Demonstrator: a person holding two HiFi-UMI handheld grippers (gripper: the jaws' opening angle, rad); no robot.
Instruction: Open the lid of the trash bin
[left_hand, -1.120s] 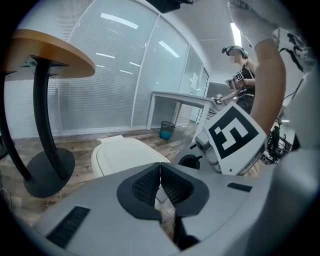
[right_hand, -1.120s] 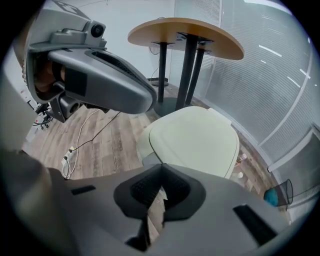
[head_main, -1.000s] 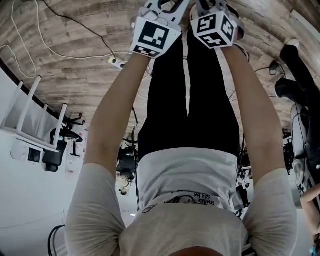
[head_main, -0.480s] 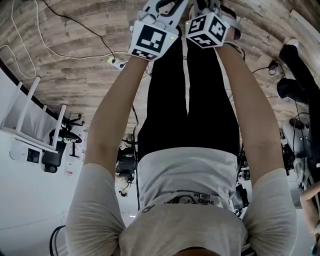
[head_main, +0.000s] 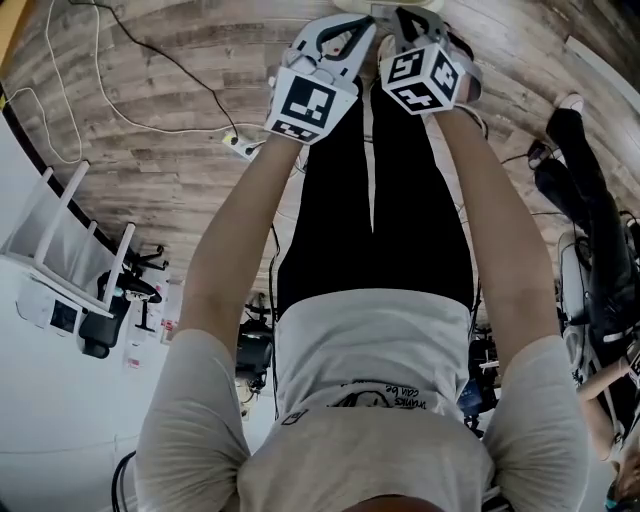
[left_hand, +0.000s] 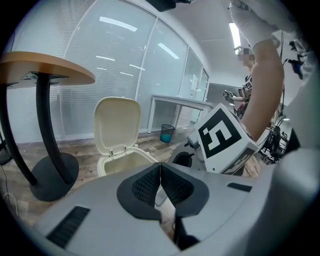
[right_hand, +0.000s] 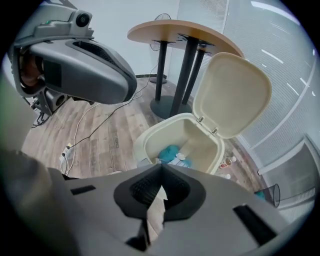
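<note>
The cream trash bin (right_hand: 186, 136) stands on the wooden floor with its lid (right_hand: 233, 94) swung up and upright. Teal and white rubbish (right_hand: 170, 153) lies inside. In the left gripper view the same bin (left_hand: 123, 163) and raised lid (left_hand: 118, 125) sit just beyond the jaws. My left gripper (left_hand: 160, 173) is shut with nothing in it. My right gripper (right_hand: 161, 176) is shut and empty too. In the head view the left gripper (head_main: 343, 32) and right gripper (head_main: 412, 24) are held side by side, low in front of my legs, near the bin.
A round wooden table on a black pedestal (right_hand: 184, 33) stands just behind the bin. A white cable and power strip (head_main: 240, 146) lie on the floor to my left. A small teal basket (left_hand: 167, 132) stands by the glass wall. Another person (head_main: 588, 200) is at the right.
The head view has tipped a little, so both grippers sit slightly lower in the frame. They stay close together and shut.
</note>
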